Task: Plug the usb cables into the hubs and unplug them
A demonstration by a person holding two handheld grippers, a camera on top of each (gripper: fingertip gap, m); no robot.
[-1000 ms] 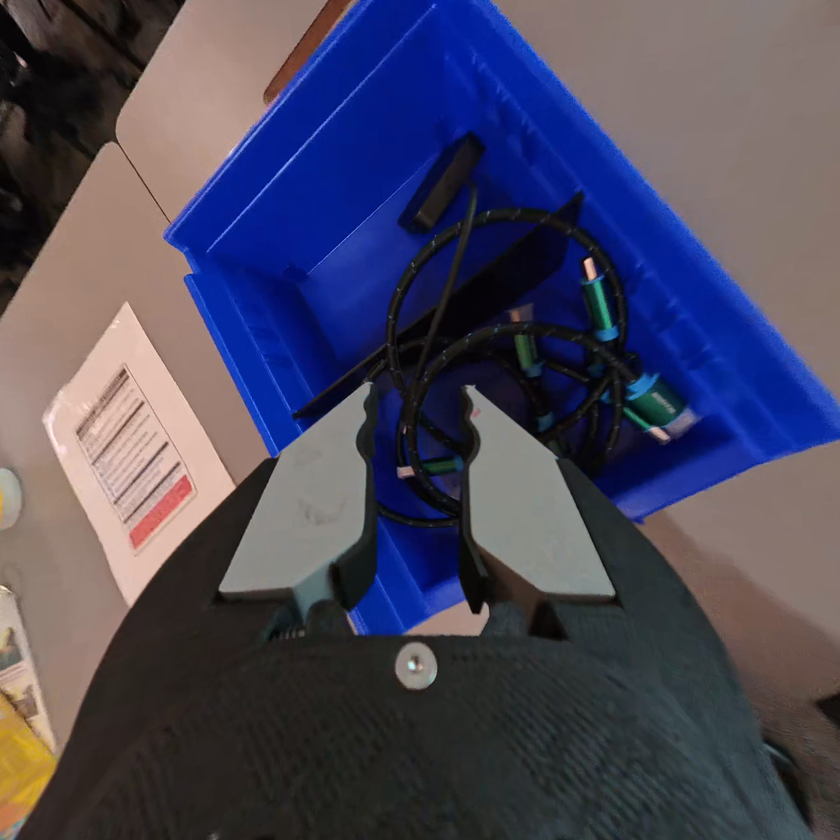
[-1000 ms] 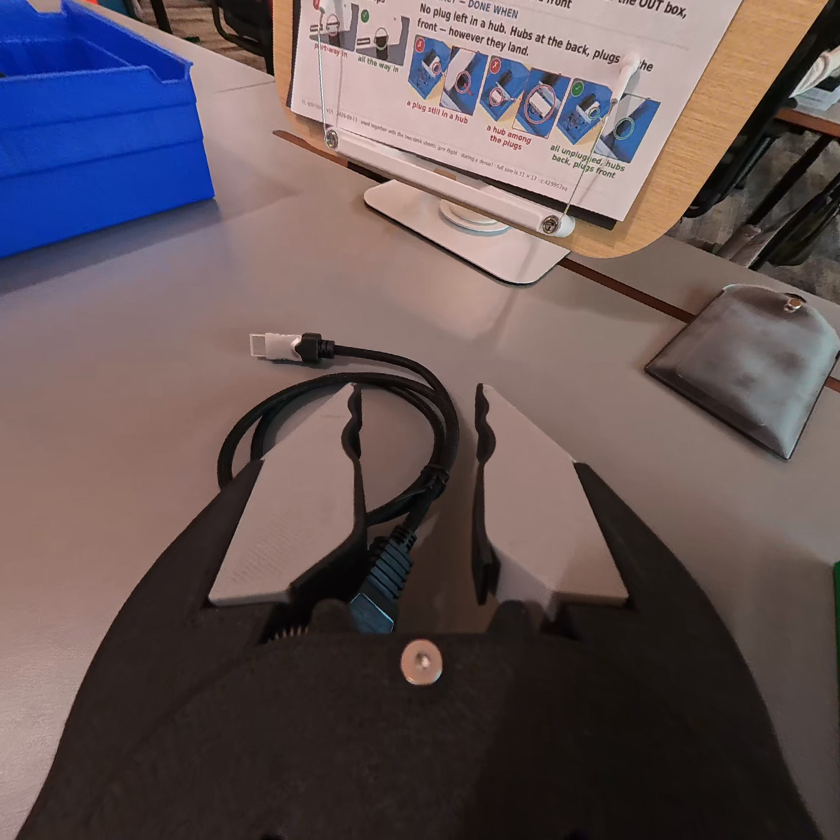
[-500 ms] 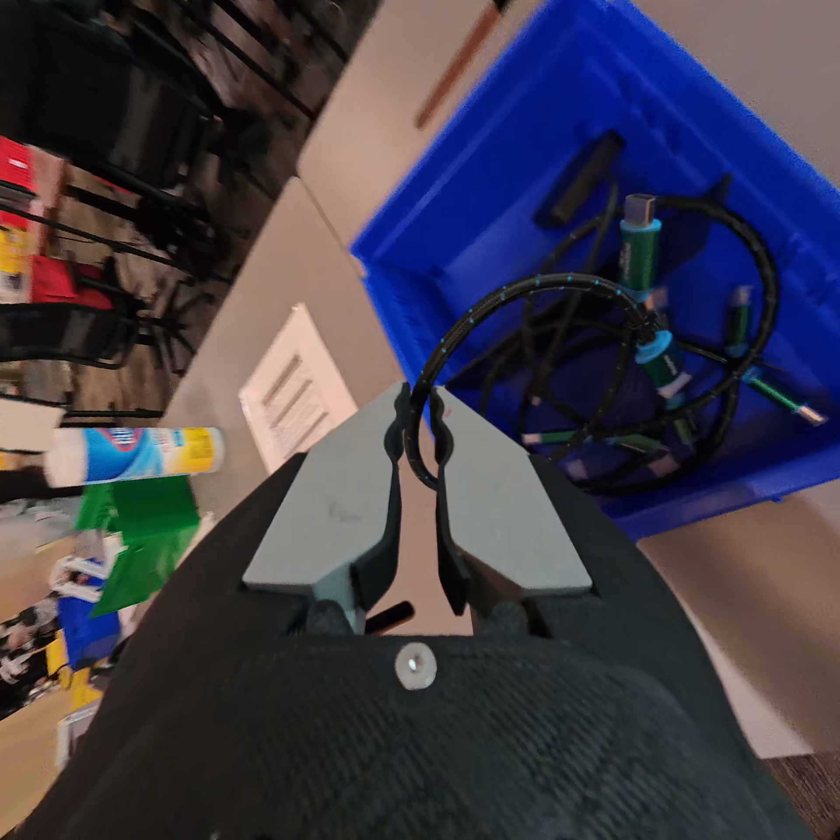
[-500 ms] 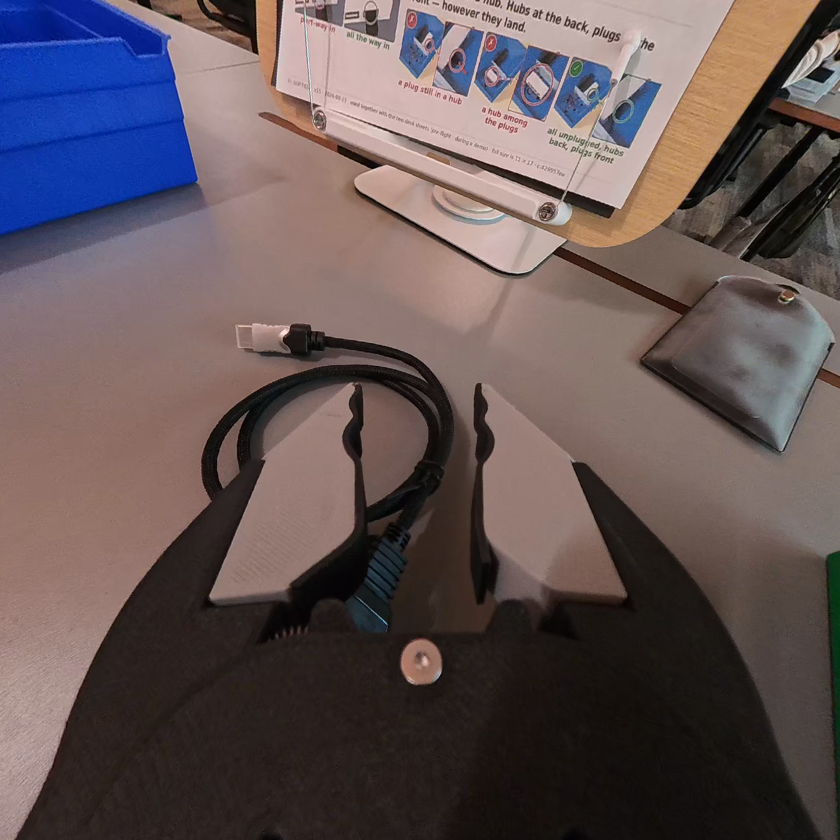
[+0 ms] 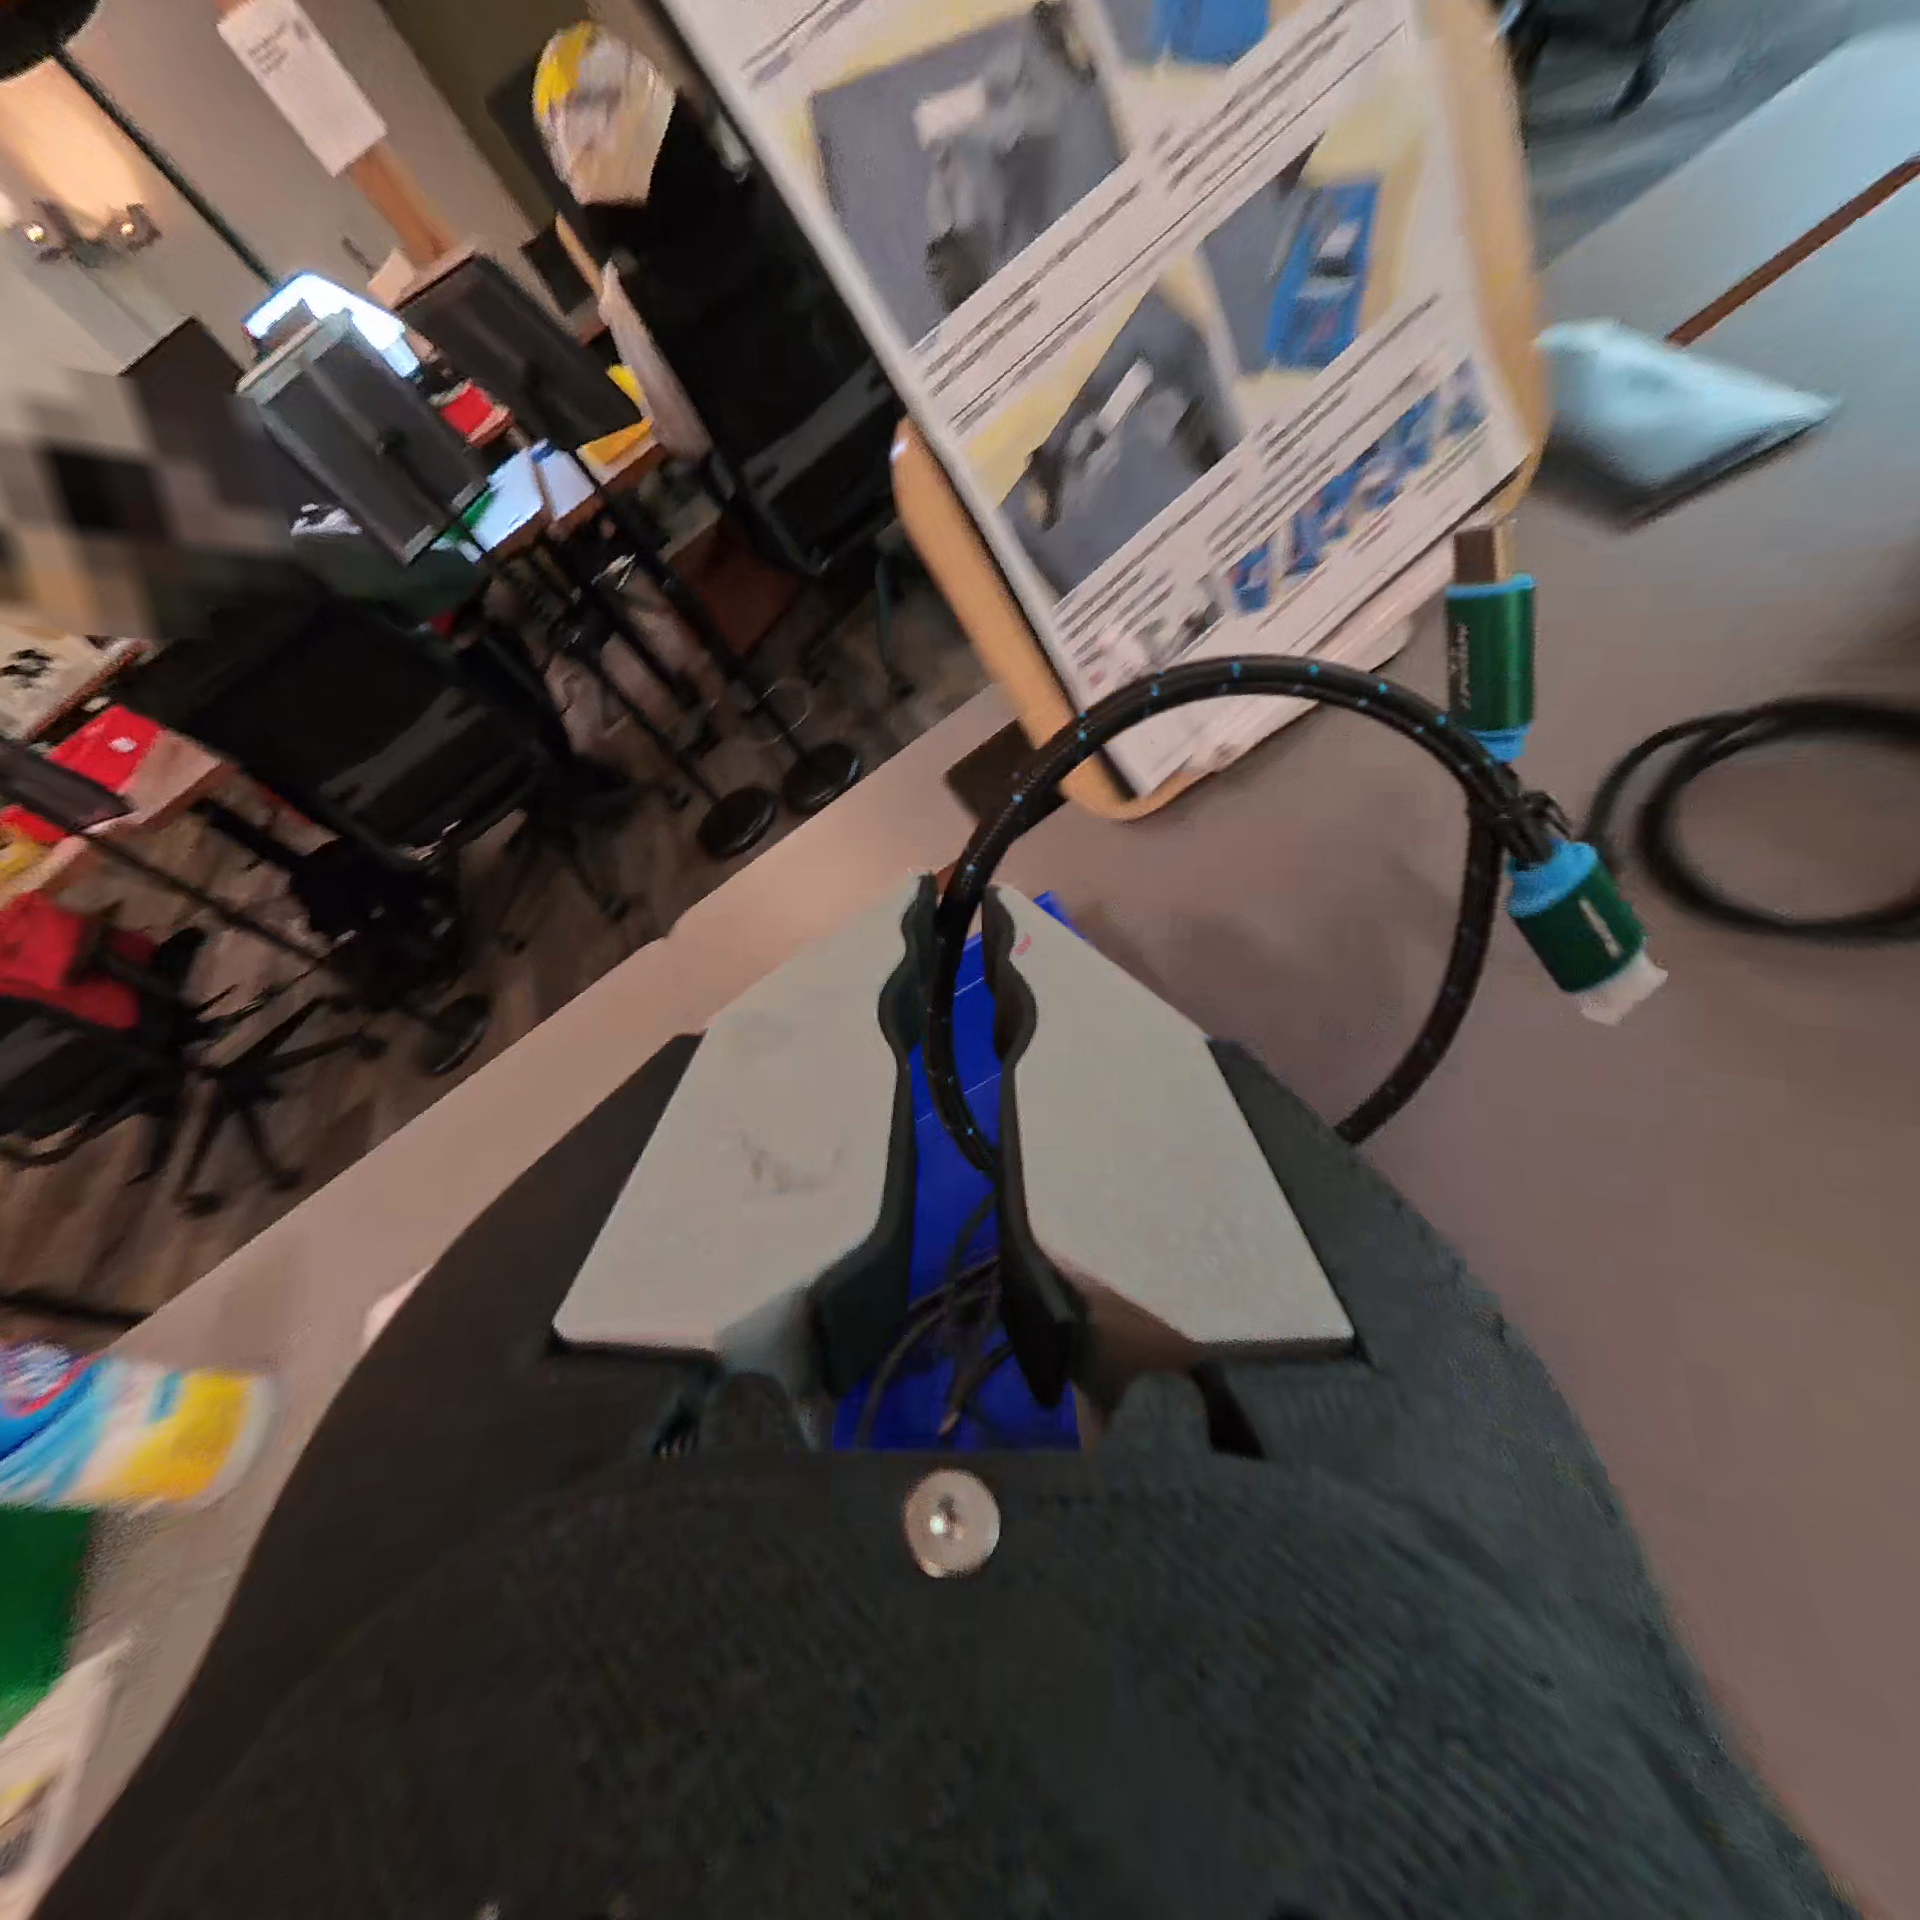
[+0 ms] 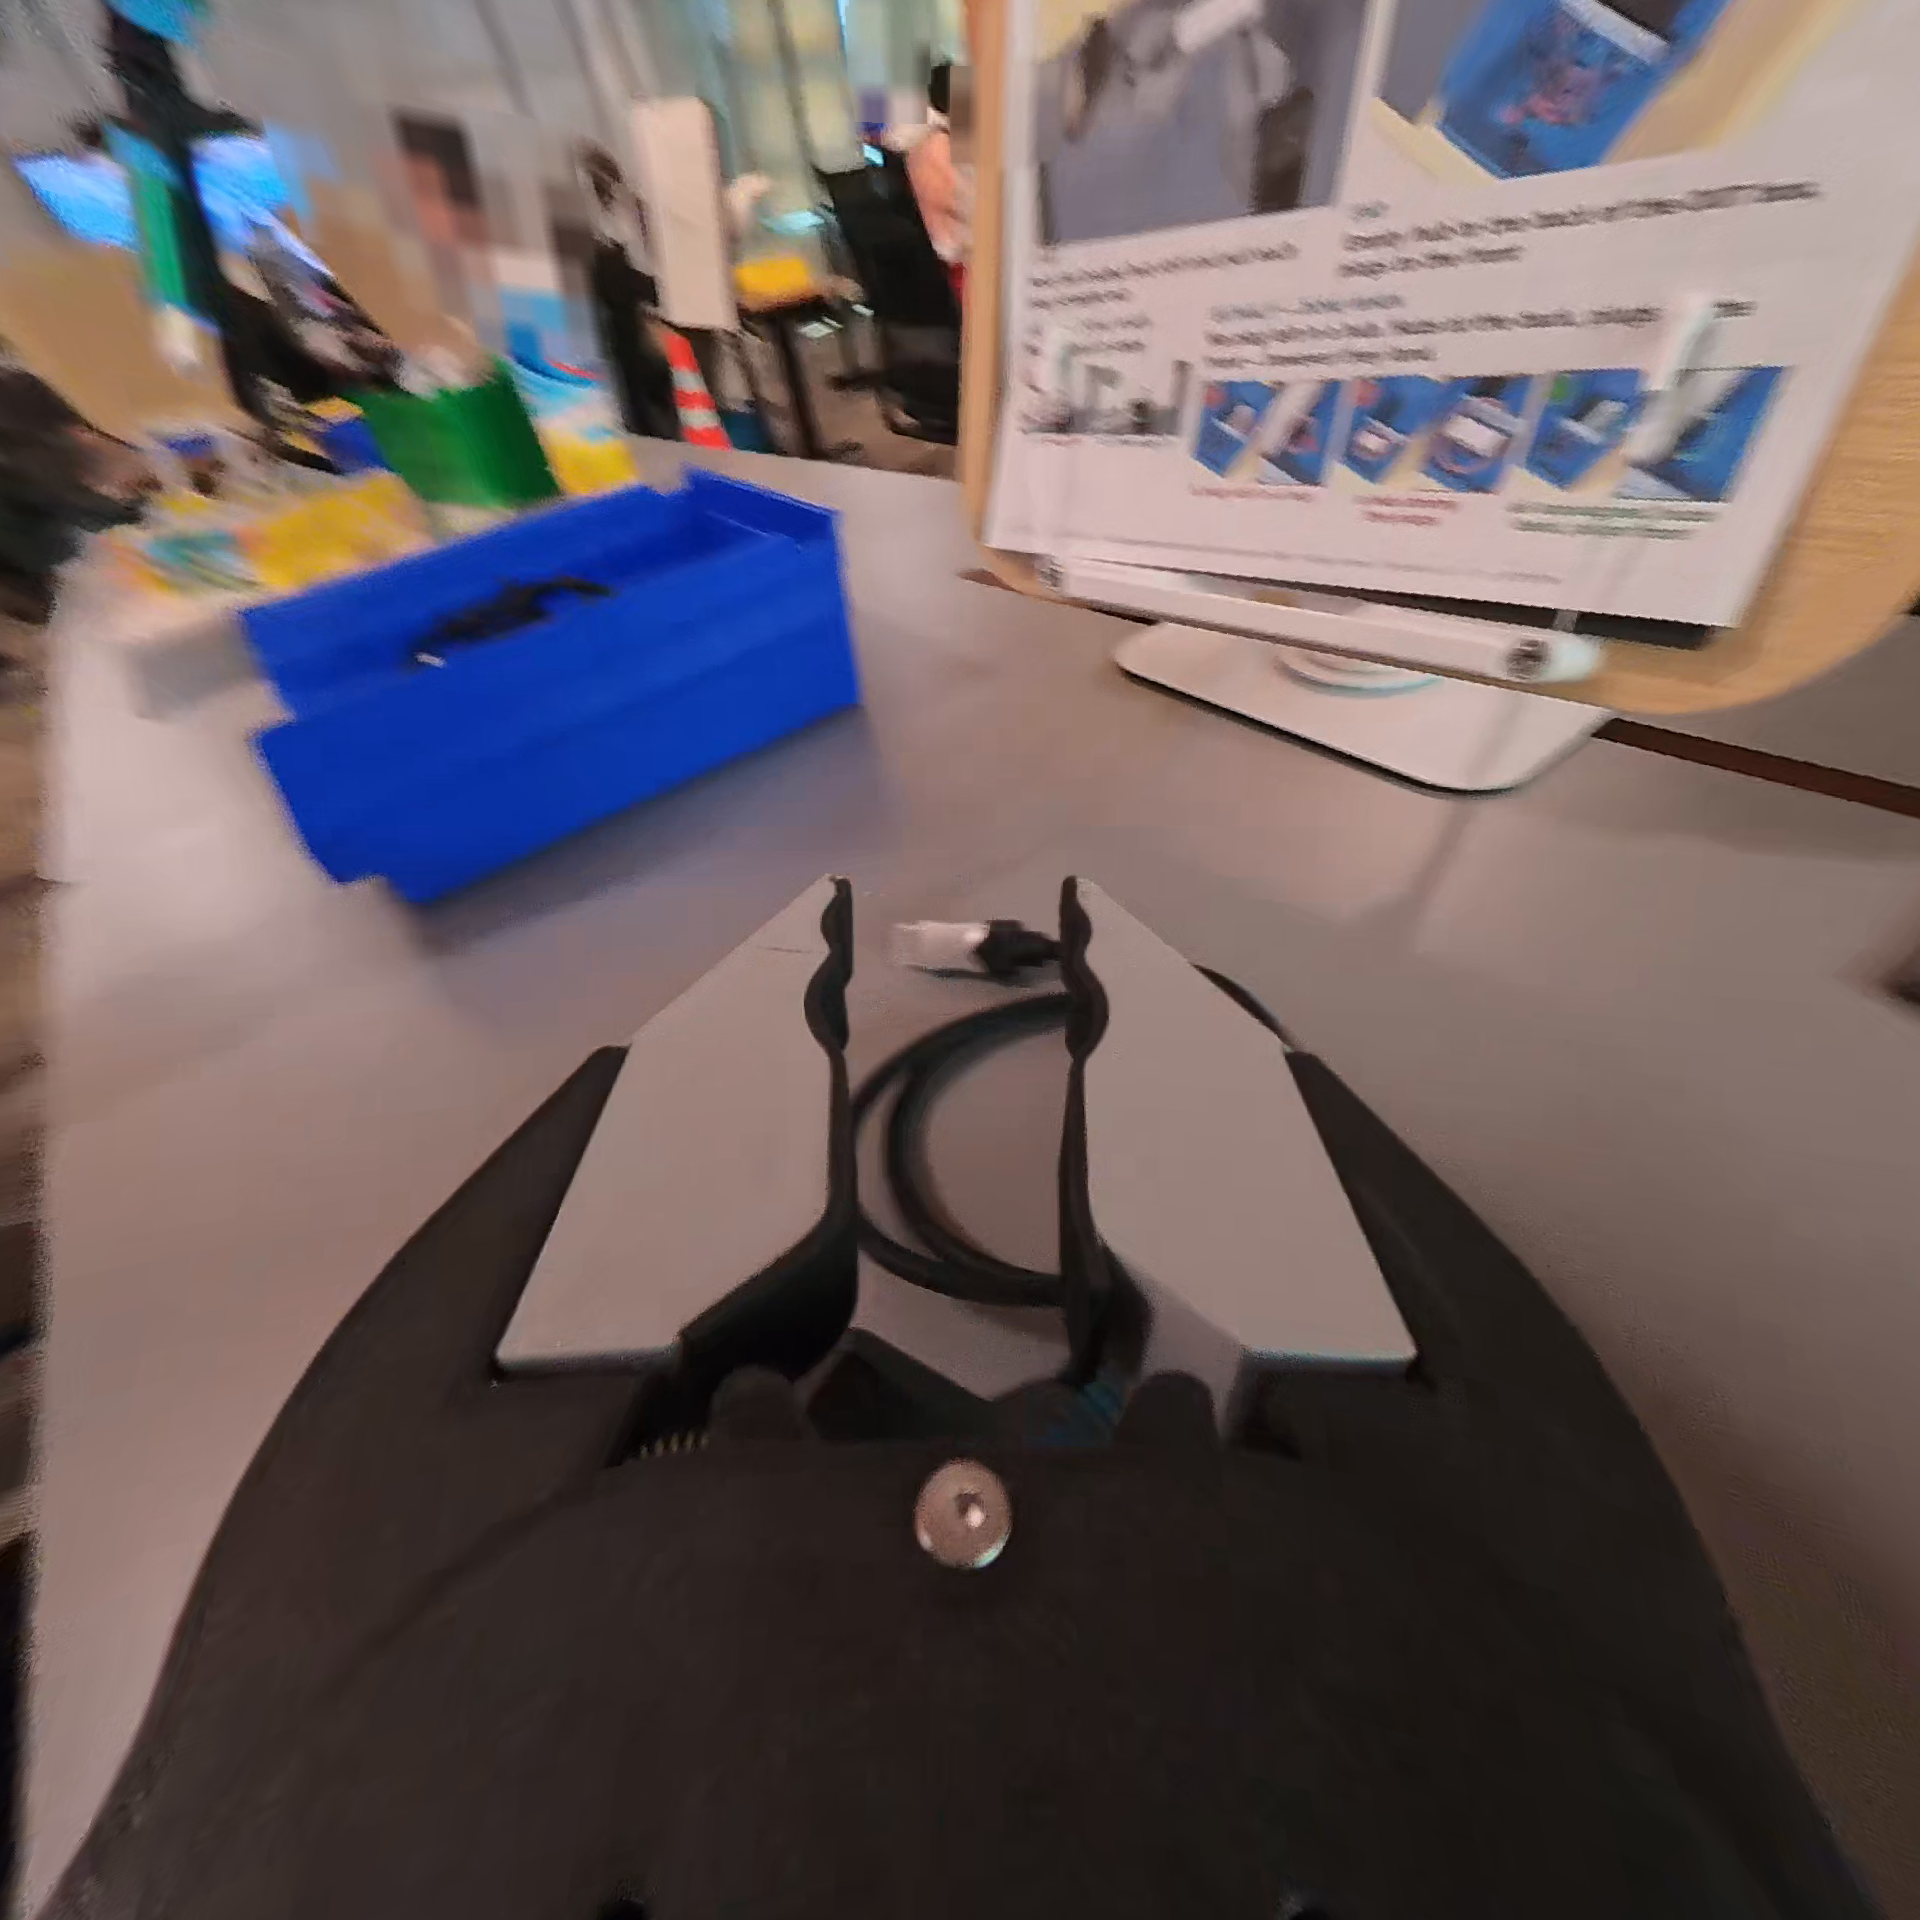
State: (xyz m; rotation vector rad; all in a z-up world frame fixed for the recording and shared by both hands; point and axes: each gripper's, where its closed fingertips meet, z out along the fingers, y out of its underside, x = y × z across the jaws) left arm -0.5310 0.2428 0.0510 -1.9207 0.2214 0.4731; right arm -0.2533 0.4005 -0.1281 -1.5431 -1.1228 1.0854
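My left claw [image 5: 956, 925] grips a braided cable [image 5: 1226, 686] with green plugs [image 5: 1574, 925]; my right claw [image 6: 956, 914] gapes over a black cable [image 6: 935, 1153] at frame centre on the bench [image 6: 1455, 997].

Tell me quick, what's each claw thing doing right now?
Left gripper shut on braided cable, its green plugs dangling above the table. Right gripper open, empty, low over black cable coiled on grey table. Blue bin off left.

room: grey table [image 5: 1714, 1195]; black chairs [image 5: 343, 790]; cluttered desks [image 5: 582, 478] behind; blurred
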